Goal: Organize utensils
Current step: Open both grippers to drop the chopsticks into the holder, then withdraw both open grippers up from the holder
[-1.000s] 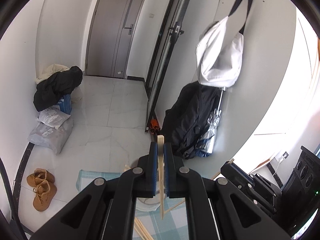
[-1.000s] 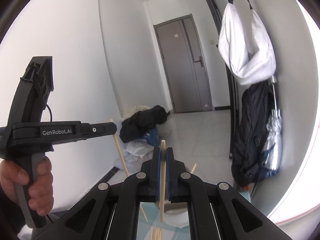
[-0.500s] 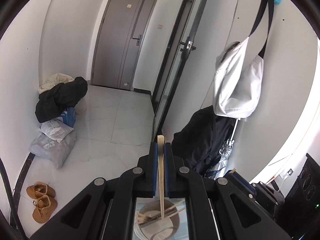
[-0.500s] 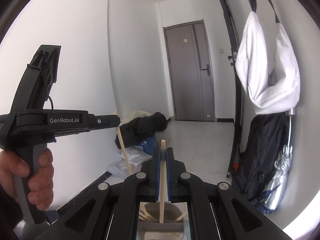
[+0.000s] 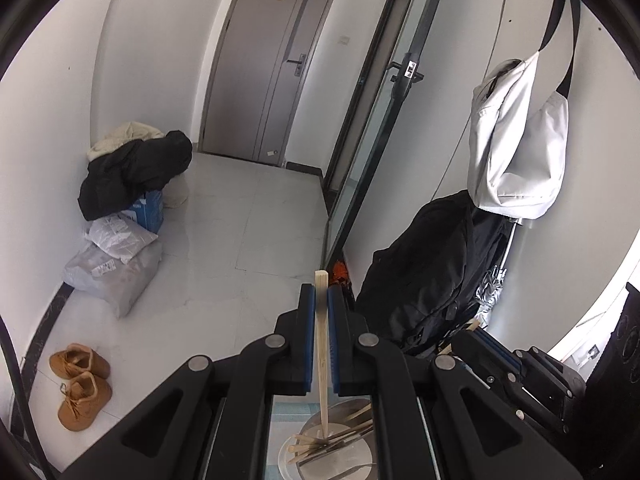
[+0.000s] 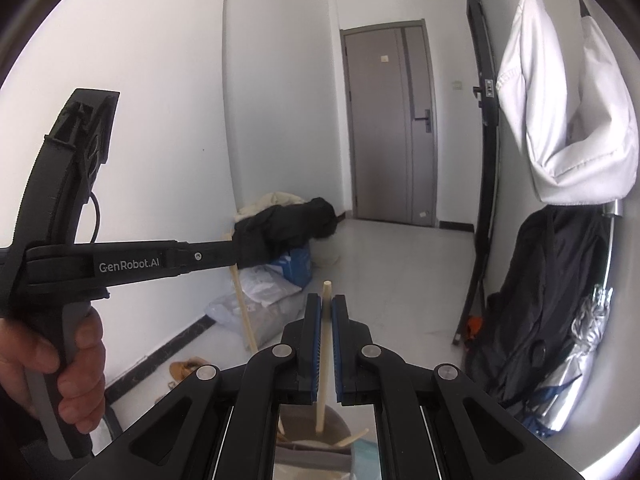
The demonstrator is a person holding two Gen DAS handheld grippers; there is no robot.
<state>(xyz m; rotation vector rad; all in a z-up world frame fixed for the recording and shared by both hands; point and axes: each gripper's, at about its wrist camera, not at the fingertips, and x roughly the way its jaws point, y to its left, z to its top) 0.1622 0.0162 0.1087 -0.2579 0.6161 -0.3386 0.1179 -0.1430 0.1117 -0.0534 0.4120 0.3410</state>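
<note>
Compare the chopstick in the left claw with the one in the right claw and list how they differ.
The left claw chopstick has a flat, squared top; the right claw chopstick has a small rounded top. The left one looks tan, the right one paler cream. Both stand nearly upright, pinched between blue pads, lower ends down in the round container.

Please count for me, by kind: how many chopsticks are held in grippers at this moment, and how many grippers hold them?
Held chopsticks: 2 (one in the left gripper, chopstick; one in the right gripper, chopstick)
Grippers holding: 2
Total: 4
</note>
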